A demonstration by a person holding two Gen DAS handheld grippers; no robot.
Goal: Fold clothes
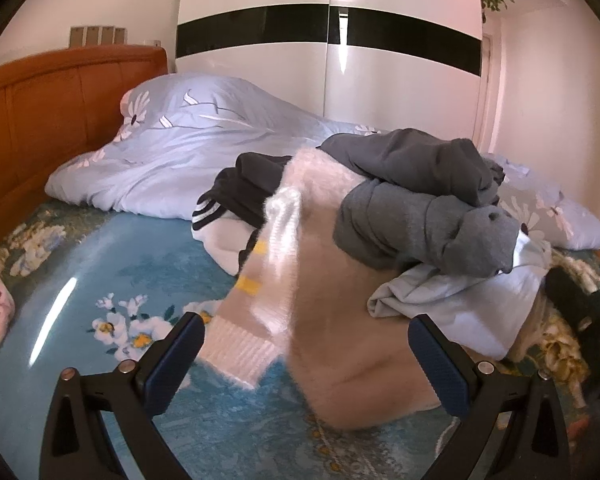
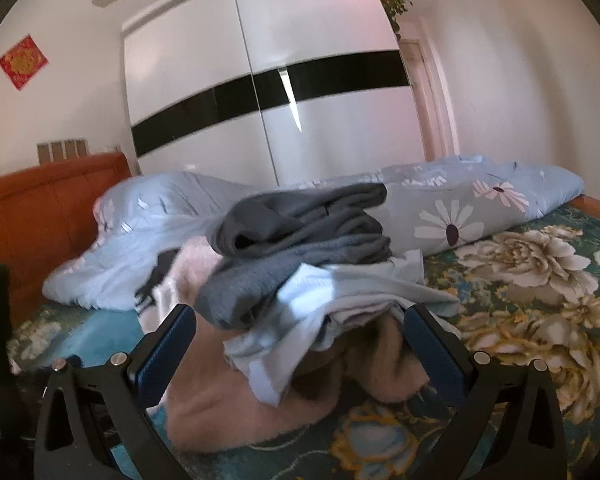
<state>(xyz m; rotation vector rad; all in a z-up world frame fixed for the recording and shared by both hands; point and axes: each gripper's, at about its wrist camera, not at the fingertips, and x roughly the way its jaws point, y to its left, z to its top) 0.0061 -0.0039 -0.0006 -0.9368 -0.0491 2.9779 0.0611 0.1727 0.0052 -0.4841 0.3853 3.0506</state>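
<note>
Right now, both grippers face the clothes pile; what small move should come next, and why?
Probably lift the grey garment off first: it and the pale blue garment lie on the fuzzy beige sweater, and both the left gripper and right gripper are open, holding nothing.

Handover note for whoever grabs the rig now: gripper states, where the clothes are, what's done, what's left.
Left gripper: open, empty, over the fuzzy beige sweater.
Right gripper: open, empty, at the pile's front.
Clothes: one unsorted heap on the bed; grey sweatshirt on top, light blue shirt under it, sweater at the bottom, black striped garment behind.
Done: nothing visibly folded.
Left: separate and fold every piece.
</note>
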